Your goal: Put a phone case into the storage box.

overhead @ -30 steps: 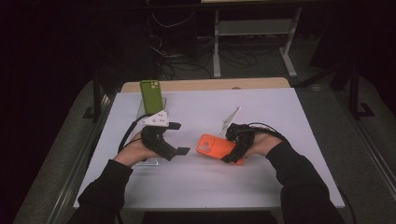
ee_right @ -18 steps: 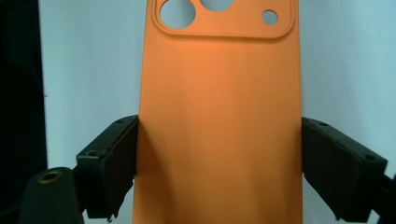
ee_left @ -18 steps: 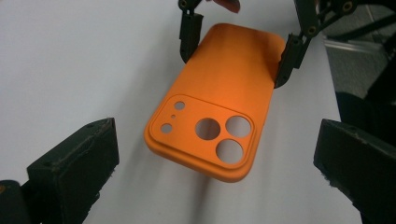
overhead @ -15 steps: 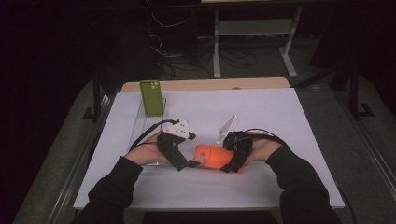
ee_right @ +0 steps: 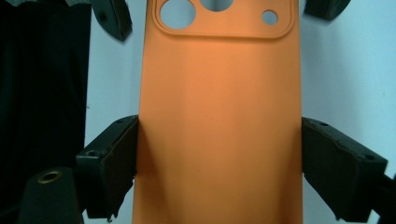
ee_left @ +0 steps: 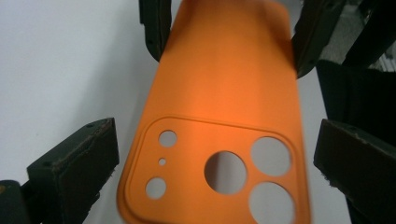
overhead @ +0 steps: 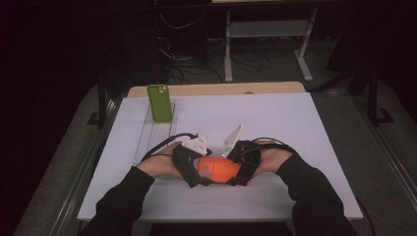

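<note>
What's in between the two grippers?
The orange phone case. In the high view it lies between the left gripper and right gripper; the right gripper view shows the right one's jaws pressing its edges.

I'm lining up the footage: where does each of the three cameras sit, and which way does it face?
High view: above the person's side, looking forward and down on the white table; forearms, left tongs and right tongs meet at the orange phone case.
Left gripper view: rides the left tongs, looking along the case from its camera-hole end.
Right gripper view: rides the right tongs, which clamp the case's plain end.
Shared: both gripper views show the case and the opposite tongs' jaws.
</note>
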{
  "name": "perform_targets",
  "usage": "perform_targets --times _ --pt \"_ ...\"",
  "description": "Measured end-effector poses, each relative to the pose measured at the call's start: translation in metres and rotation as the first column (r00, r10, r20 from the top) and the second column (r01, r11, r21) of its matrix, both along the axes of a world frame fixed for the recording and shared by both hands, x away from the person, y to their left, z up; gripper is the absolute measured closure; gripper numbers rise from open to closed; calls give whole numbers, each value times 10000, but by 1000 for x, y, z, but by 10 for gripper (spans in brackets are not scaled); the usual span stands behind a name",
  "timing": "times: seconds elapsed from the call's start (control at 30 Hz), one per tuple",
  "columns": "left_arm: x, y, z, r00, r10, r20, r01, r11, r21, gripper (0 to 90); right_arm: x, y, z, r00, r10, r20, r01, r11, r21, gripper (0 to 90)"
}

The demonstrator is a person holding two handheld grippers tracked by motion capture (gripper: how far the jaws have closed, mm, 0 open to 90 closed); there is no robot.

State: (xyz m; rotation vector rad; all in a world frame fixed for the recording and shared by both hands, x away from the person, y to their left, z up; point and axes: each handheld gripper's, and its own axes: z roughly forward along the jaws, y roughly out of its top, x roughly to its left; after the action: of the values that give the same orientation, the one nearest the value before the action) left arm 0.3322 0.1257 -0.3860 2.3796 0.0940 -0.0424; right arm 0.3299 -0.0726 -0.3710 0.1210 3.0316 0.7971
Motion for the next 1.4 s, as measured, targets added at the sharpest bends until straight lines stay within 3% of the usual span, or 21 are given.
perform_targets --times 0.17,0.33,0.57,0.63,0.8,1.03,1.13,1.23,1.4 --pt "-1 -4 -4 9998 -108 -142 110 9998 158 0 -2 2 3 9998 143 110 -144 9999 90 150" --pt "-2 -5 -6 9998 -142 -167 142 9999 23 97 -2 1 3 9998 161 123 -163 9998 129 150" --pt "-2 -3 -5 9993 -358 -94 360 9992 159 129 -3 2 2 9996 253 88 -254 9996 126 149" --pt "-2 -3 -3 9994 -342 -93 342 9994 1 138 -3 1 2 9996 245 139 -248 9995 180 146" --pt "-2 -1 2 9989 -343 -328 332 9989 -338 151 -5 -2 3 9991 130 394 -148 9989 454 94" --pt "-2 2 2 9994 -131 -322 122 9995 -287 152 0 -11 6 9992 -381 83 373 9964 765 31" --pt "0 4 0 9991 270 -341 -278 9993 -234 151 1 -20 8 9938 -1043 -391 1080 9882 1083 24" --pt "2 7 -2 9958 855 -328 -862 9961 -190 151 6 -30 10 9911 -1318 -202 1334 9777 1620 19" --pt "5 10 -3 9797 1965 -397 -1982 9791 -462 151 8 -49 8 9741 -2228 -387 2258 9480 2245 15"
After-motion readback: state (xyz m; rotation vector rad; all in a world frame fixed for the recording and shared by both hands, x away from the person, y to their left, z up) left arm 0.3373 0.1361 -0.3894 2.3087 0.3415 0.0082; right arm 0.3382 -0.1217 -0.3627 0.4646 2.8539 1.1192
